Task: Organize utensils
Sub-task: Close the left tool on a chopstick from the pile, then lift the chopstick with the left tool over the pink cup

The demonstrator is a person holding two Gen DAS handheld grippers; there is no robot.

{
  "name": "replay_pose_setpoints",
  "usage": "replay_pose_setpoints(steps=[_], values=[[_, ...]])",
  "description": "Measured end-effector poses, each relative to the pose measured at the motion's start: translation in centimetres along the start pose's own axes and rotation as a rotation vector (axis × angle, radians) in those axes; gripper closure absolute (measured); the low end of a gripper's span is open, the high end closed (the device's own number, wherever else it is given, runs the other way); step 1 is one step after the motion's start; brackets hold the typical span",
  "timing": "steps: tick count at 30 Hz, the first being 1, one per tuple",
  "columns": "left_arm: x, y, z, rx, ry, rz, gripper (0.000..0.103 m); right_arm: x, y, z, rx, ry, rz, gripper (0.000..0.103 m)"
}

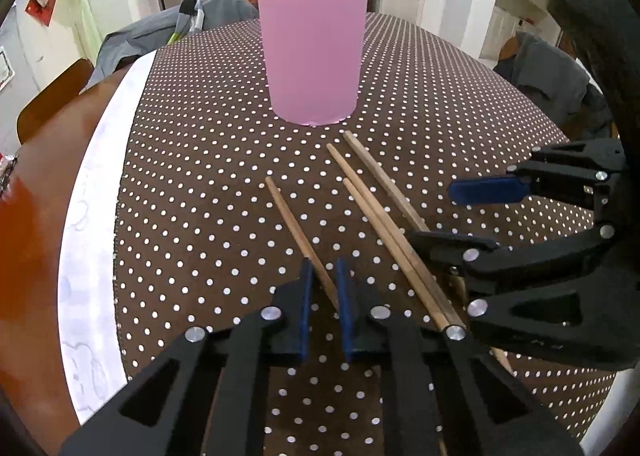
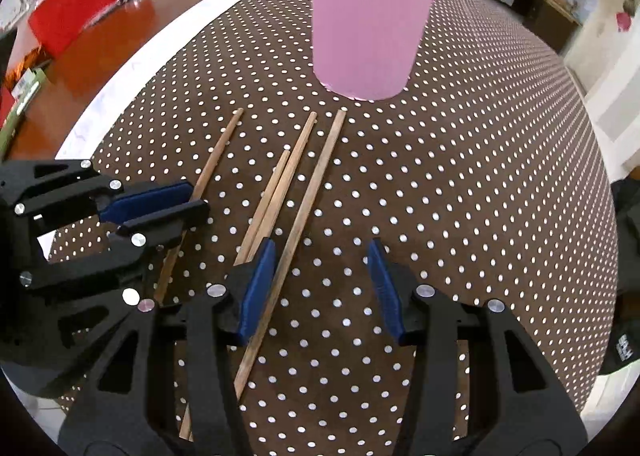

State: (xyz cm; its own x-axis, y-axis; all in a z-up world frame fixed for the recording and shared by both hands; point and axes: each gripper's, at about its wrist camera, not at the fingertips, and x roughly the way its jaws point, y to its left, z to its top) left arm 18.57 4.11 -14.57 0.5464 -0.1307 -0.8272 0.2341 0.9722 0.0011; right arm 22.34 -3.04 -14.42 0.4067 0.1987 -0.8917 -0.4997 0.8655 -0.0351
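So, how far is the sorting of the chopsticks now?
Several already stand in the pink cup. The left gripper is shut on the single chopstick; the right gripper straddles another chopstick, jaws open. The remaining pair lies on the dotted cloth.

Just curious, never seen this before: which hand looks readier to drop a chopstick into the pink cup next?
Left, probably. The left tool is shut on the leftmost chopstick, while the right tool is open, straddling another chopstick without pinching it. The pink cup stands just ahead.
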Motion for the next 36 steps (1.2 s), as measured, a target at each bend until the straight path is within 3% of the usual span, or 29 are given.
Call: replay_pose_setpoints(steps=[3, 5, 8, 18, 29, 36], values=[[0.1, 0.0, 0.3, 0.005, 0.01, -0.006, 0.093, 0.2, 0.1, 0.6, -0.028, 0.014, 0.016, 0.071], [0.2, 0.2, 0.4, -0.004, 0.014, -0.013, 0.095, 0.2, -0.3, 0.9, -0.024, 0.027, 0.03, 0.085], [0.2, 0.5, 0.5, -0.018, 0.015, -0.024, 0.097, -0.1, -2.5, 0.7, 0.009, 0.041, 0.079, 0.093], [-1.5, 0.5, 0.4, -0.058, -0.042, -0.059, 0.098, -2.2, -6.7, -2.2, 0.096, -0.023, 0.189, 0.097], [-8.0, -0.1, 2.1, -0.062, -0.271, -0.119, 0.098, -9.1, -10.5, -5.3, 0.143, -0.271, 0.26, 0.097], [-11.2, -0.6, 3.8, -0.067, -0.454, -0.164, 0.098, -13.9, -11.3, -5.2, 0.163, -0.468, 0.266, 0.097]])
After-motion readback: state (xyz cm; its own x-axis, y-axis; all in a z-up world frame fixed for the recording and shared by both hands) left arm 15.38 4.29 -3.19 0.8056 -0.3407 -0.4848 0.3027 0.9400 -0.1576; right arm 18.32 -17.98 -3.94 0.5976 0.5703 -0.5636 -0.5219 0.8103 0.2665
